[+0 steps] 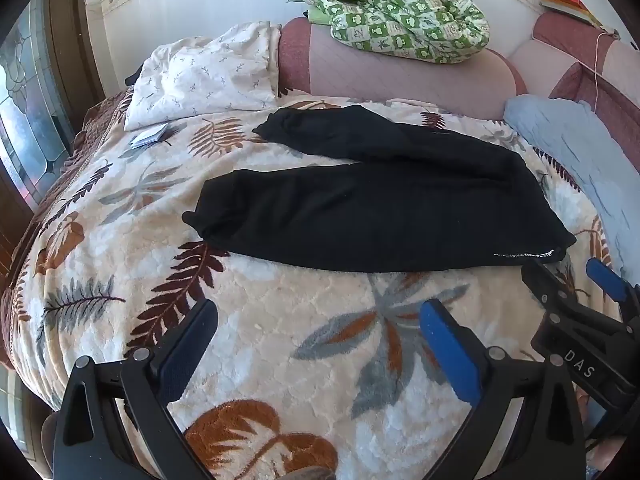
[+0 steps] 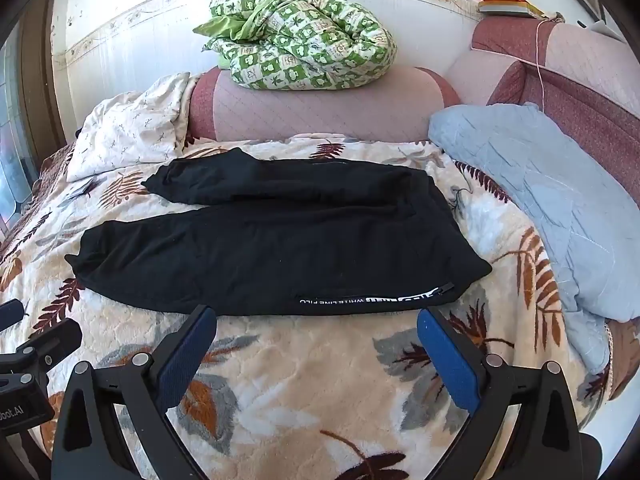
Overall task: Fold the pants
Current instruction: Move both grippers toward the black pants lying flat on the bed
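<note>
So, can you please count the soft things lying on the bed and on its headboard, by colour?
Black pants: 1
White patterned pillow: 1
Light blue quilt: 1
Green checked blanket: 1, on the headboard
Total: 4

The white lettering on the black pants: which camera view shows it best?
The right wrist view shows it best. The white lettering lies close ahead of the right hand-held gripper, and some words can be read. In the left wrist view it is small, far right on the black pants, and unreadable.
</note>
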### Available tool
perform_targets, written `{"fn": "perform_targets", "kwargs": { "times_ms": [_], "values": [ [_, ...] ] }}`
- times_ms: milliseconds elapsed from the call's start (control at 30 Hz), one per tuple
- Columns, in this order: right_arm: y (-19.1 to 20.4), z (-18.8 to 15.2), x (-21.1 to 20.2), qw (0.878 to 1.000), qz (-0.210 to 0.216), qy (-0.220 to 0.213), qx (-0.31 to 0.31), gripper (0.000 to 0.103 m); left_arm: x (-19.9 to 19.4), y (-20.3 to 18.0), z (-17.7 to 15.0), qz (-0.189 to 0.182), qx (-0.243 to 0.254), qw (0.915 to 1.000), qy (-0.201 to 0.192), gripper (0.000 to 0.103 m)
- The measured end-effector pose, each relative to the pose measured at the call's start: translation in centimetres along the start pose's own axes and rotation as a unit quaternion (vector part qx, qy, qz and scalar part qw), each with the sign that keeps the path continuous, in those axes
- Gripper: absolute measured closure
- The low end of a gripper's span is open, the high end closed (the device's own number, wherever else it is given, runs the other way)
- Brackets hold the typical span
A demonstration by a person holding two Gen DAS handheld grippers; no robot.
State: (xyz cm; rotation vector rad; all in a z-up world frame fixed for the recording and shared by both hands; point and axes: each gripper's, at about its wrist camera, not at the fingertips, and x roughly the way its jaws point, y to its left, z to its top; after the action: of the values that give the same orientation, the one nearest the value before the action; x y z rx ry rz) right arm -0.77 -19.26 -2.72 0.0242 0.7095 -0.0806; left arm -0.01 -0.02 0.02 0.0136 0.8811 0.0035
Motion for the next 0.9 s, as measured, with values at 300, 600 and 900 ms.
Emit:
{"fn": "perform_targets", "kwargs": {
  "times_ms": [300, 600, 900],
  "values": [
    [-0.2, -0.8, 0.3, 1.000, 0.006, 0.004, 0.000, 0.001, -0.2, -0.3, 0.0, -0.006, -0.007, 1.0000, 0.002, 0.002],
    [0.2, -0.7, 0.2, 1.000, 0.004, 0.010, 0.001, 0.001, 0.5, 0.5, -1.2, -0.009, -0.011, 0.9998, 0.010, 0.002],
    [0.1, -1.0, 0.6, 1.000, 0.002, 0.019, -0.001, 0.001, 1.2, 0.8, -1.2, -0.009, -0.018, 0.9995, 0.026, 0.002]
  ]
}}
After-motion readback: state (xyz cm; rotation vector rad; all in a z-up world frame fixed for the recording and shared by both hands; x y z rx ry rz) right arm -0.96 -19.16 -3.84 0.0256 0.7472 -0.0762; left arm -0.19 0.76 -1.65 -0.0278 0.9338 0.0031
